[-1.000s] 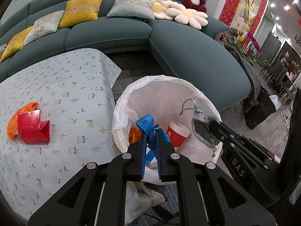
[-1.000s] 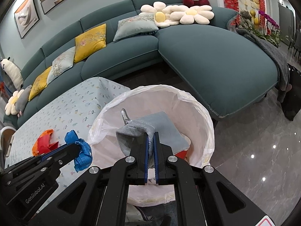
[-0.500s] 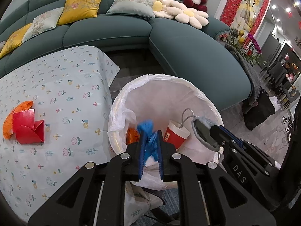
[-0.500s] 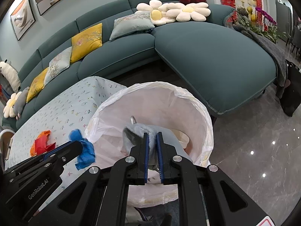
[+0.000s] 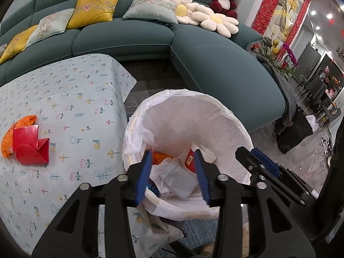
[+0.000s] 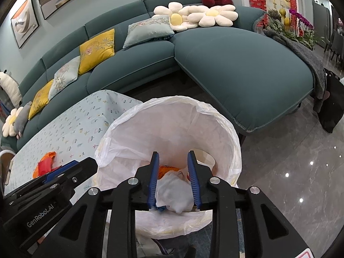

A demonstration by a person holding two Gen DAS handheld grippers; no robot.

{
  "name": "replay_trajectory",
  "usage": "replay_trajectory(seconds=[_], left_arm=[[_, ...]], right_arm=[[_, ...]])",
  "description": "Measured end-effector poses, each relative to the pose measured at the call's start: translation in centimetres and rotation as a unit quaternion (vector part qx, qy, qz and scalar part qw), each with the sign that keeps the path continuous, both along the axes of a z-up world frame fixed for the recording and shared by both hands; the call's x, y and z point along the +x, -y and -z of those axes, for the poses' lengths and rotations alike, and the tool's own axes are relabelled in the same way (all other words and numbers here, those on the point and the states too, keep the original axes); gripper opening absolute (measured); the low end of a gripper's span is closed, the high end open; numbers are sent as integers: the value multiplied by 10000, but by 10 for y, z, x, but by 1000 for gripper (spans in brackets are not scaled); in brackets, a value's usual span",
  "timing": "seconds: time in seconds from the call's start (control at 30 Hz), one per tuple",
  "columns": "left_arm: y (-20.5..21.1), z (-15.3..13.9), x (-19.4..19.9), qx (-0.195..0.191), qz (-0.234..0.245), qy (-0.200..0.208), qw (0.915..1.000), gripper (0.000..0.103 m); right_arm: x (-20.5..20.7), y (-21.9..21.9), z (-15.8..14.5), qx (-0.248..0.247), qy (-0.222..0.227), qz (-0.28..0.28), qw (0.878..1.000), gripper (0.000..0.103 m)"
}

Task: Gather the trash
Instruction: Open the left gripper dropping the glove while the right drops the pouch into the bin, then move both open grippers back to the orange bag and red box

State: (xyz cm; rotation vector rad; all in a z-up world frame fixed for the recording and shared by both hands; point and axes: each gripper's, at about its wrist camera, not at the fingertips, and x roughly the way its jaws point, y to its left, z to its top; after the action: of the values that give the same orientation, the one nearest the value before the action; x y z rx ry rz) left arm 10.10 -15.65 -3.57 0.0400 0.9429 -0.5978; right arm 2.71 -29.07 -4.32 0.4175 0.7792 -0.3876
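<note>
A bin lined with a white bag (image 5: 215,116) (image 6: 215,124) stands beside the table. Both grippers hang over its near rim. My left gripper (image 5: 173,167) is open and empty. My right gripper (image 6: 173,169) is open and empty. Inside the bin lie a grey cloth (image 5: 178,178) (image 6: 174,187), a blue scrap (image 5: 153,189), an orange wrapper (image 5: 160,157) and a red-and-white cup (image 5: 191,159). A red folded carton (image 5: 30,146) on an orange wrapper (image 5: 19,124) lies on the table, left of the bin; it also shows in the right wrist view (image 6: 44,163).
The table has a floral cloth (image 5: 75,107) whose corner hangs next to the bin. A teal corner sofa (image 5: 215,64) with cushions curves behind. A black bag (image 5: 294,133) sits on the tiled floor (image 6: 290,161) at the right.
Both grippers have opened. The blue scrap has dropped from the left one and the grey cloth from the right one, into the bin.
</note>
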Motion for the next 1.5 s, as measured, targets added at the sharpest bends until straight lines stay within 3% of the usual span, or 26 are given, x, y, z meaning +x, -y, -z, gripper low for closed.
replay_trajectory(seconds=[0.17, 0.67, 0.77, 0.9, 1.2, 1.4, 1.5], left_arm=[[-16, -3, 2, -94, -202, -32, 9997, 43], [-117, -6, 16, -228, -1285, -93, 9914, 43], [-136, -5, 18, -267, -1476, -128, 9886, 44], [-163, -6, 19, -248, -1725, -76, 9847, 55], [-235, -2, 28, -217, -2352, -89, 9717, 60], [-282, 4, 44, -184, -2735, -124, 9616, 79], [-301, 6, 55, -205, -2868, -128, 9577, 82]], right_arm=[[1, -4, -1, -104, -18, -47, 9999, 34], [2, -26, -11, -386, -48, -366, 9986, 35], [3, -37, -13, -341, -35, -461, 9983, 42], [7, -60, -14, -237, -34, -686, 9974, 44], [37, -136, -19, -31, -31, -1431, 9897, 57], [64, -192, -20, -60, -62, -2005, 9797, 68], [79, -216, -18, -80, -114, -2215, 9751, 70]])
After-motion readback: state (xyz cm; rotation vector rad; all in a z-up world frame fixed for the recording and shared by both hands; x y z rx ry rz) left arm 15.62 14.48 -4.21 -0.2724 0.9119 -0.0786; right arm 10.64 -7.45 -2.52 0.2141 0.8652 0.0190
